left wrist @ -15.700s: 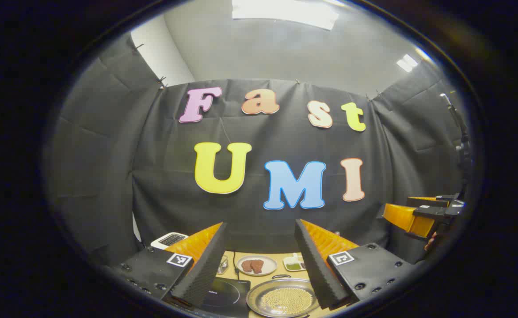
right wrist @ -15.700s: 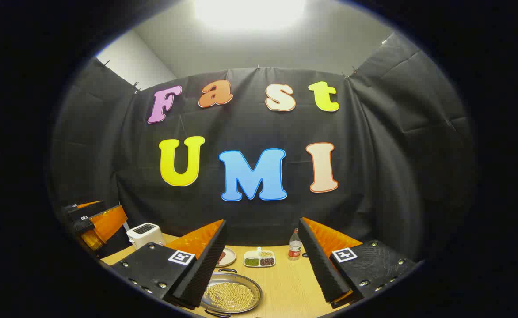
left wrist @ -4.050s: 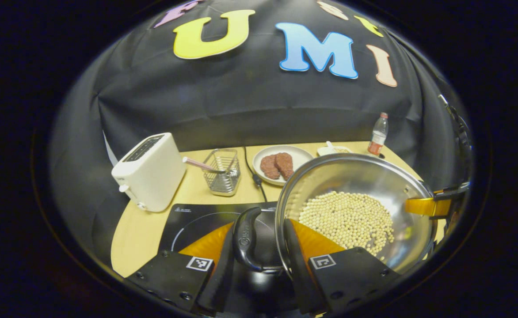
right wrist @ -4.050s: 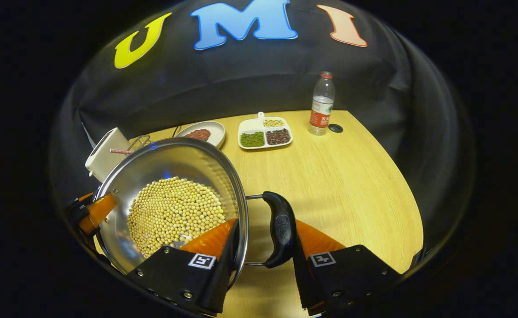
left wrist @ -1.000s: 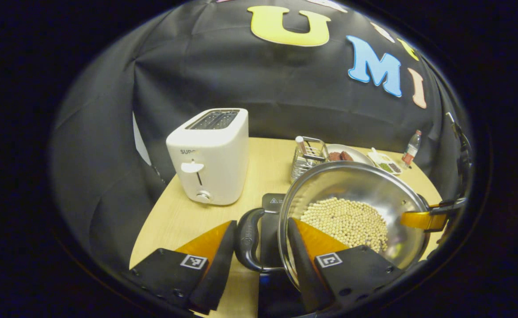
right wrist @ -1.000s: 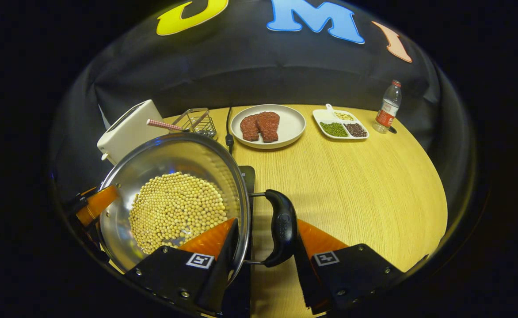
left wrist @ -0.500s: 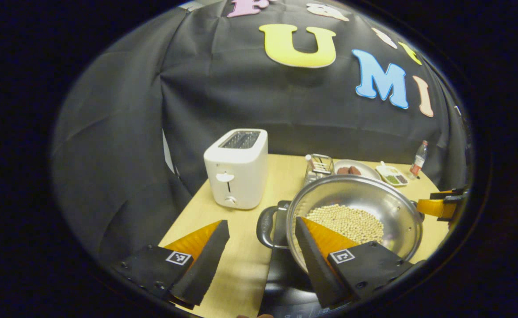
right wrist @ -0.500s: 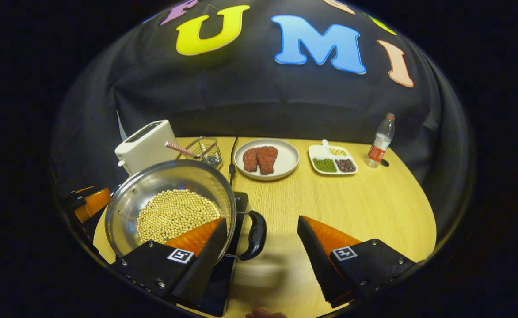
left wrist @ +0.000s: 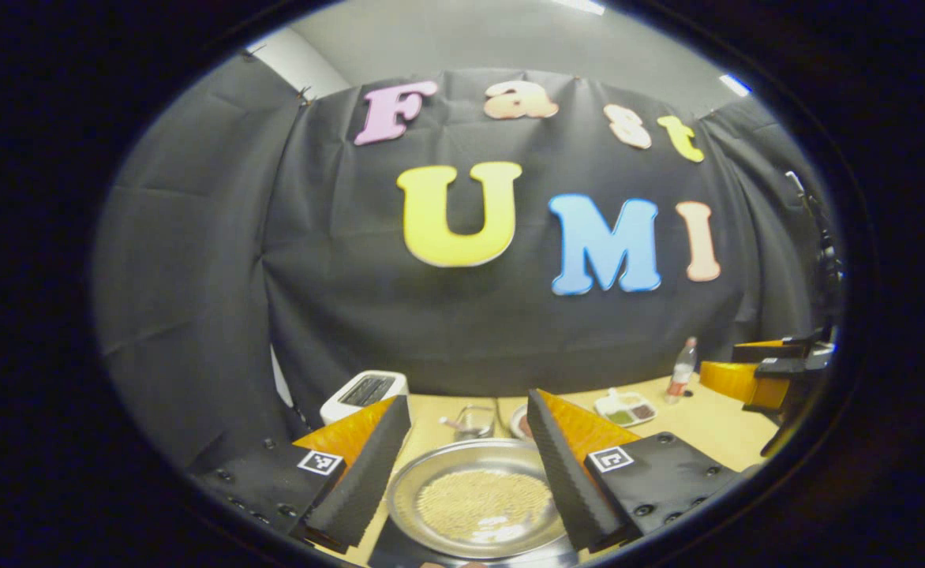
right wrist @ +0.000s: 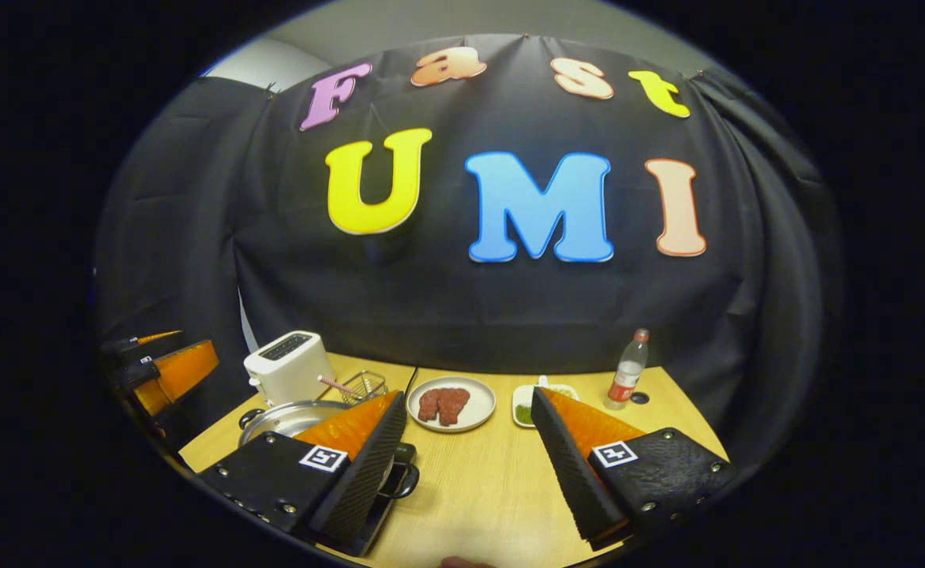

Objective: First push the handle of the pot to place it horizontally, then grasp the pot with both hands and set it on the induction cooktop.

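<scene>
Two grippers hang above the desk (right wrist: 502, 481), both with fingers spread wide and nothing between them. In the left gripper view the left gripper (left wrist: 466, 465) frames the pot (left wrist: 478, 498), which sits below on the dark cooktop (left wrist: 387, 546) near the desk's front edge; pale beans (left wrist: 482, 502) cover the pot's bottom. Off at that view's right edge the right gripper (left wrist: 762, 379) shows, orange and black, apart from the pot. In the right gripper view the right gripper's own fingers (right wrist: 360, 465) stand wide apart over bare desk, and the pot (right wrist: 289, 418) lies partly behind its left finger, with one black handle (right wrist: 404, 478) sticking out level beside the finger and the other handle (right wrist: 249, 416) at the pot's far side. The left gripper (right wrist: 166, 371) appears at that view's left edge, off the desk's left side. Along the desk's back edge stand a white toaster (right wrist: 289, 367), a wire basket (right wrist: 364, 385) with a striped straw, a plate (right wrist: 478, 418) with two brown patties (right wrist: 444, 404), a divided dish (right wrist: 524, 409) partly hidden by a finger, and a bottle (right wrist: 627, 371) near the back right corner.
</scene>
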{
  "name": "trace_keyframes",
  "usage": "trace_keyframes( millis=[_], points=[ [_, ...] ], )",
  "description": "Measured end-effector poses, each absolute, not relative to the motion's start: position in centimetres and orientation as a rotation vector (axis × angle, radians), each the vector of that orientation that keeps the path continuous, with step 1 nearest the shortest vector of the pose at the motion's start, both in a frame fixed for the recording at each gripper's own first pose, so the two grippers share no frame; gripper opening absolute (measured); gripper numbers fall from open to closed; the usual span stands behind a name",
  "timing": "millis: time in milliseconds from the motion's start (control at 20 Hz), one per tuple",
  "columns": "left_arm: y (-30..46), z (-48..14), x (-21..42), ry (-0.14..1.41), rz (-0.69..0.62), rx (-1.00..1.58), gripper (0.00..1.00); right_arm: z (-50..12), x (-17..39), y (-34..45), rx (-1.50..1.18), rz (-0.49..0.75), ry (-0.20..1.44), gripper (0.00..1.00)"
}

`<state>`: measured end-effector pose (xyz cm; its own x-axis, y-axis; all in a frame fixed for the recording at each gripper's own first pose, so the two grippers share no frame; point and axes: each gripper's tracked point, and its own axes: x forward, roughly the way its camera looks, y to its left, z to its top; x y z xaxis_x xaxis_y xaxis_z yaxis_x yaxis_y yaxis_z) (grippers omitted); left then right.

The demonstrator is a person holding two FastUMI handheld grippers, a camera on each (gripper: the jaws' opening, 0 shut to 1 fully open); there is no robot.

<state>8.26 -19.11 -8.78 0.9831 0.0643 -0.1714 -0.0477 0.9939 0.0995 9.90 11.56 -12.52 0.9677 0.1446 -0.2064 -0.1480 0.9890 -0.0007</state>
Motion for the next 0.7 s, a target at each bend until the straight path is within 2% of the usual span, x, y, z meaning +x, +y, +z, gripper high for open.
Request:
trace_keyframes(
  millis=[150, 350, 600, 700],
  points=[
    [-25.8, -3.6, 7.3, 0.099, 0.034, 0.069, 0.96, -8.1, 7.8, 7.7, 0.008, 0.137, 0.153, 0.97],
    [-32.2, 0.3, 5.2, 0.045, 0.017, 0.026, 0.98, -3.2, 6.4, 2.0, 0.041, 0.099, 0.088, 0.97],
    [-35.8, -0.1, 3.5, 0.068, 0.038, 0.046, 0.95, -2.3, 4.0, -2.0, 0.056, 0.107, 0.079, 0.98],
    [-36.7, -0.1, 2.8, 0.077, 0.045, 0.039, 0.99, -2.6, 3.6, -2.6, 0.067, 0.115, 0.084, 0.98]
  ],
)
